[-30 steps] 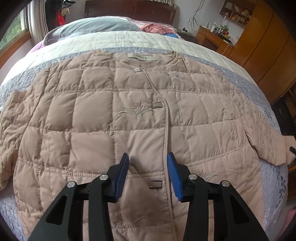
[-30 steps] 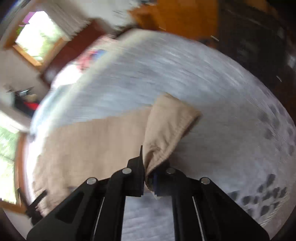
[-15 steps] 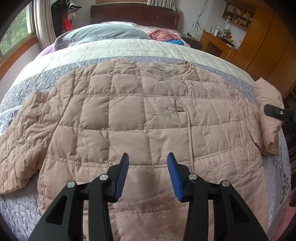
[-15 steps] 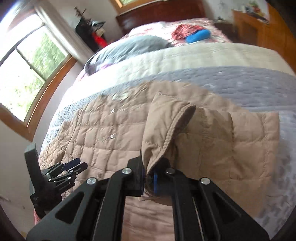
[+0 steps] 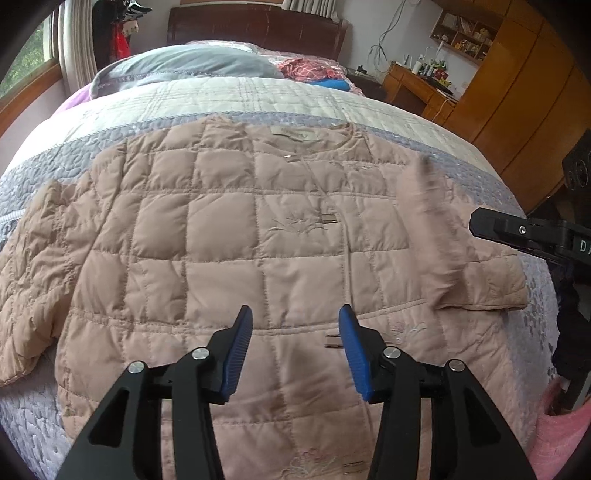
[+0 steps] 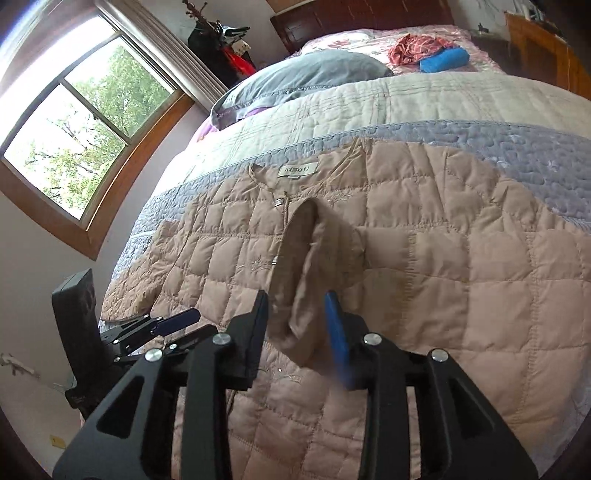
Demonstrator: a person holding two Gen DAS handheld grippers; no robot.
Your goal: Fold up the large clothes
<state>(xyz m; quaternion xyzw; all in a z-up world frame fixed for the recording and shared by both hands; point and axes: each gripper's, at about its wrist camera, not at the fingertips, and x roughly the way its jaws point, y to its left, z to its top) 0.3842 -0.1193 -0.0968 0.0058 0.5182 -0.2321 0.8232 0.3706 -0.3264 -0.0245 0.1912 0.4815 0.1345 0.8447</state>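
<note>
Right gripper (image 6: 297, 325) opening, sleeve cuff (image 6: 314, 295) between (left gripper (image 5: 295, 347) opening, empty) above jacket (image 5: 221, 258).

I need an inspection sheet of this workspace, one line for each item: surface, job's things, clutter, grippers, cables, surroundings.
Surface: bed with a quilted grey and cream cover.
Job's things: pink quilted jacket lies front up, label at the far edge; one sleeve is folded over the front, the other sleeve lies spread out.
Clutter: grey pillow, red cloth and blue roll at the head of the bed.
Grippers: left gripper is opening above the hem, nothing between its fingers; right gripper is opening, the sleeve end between its fingers.
Cables: white wires on the far wall.
Surroundings: window, headboard, wooden desk and wardrobe.
</note>
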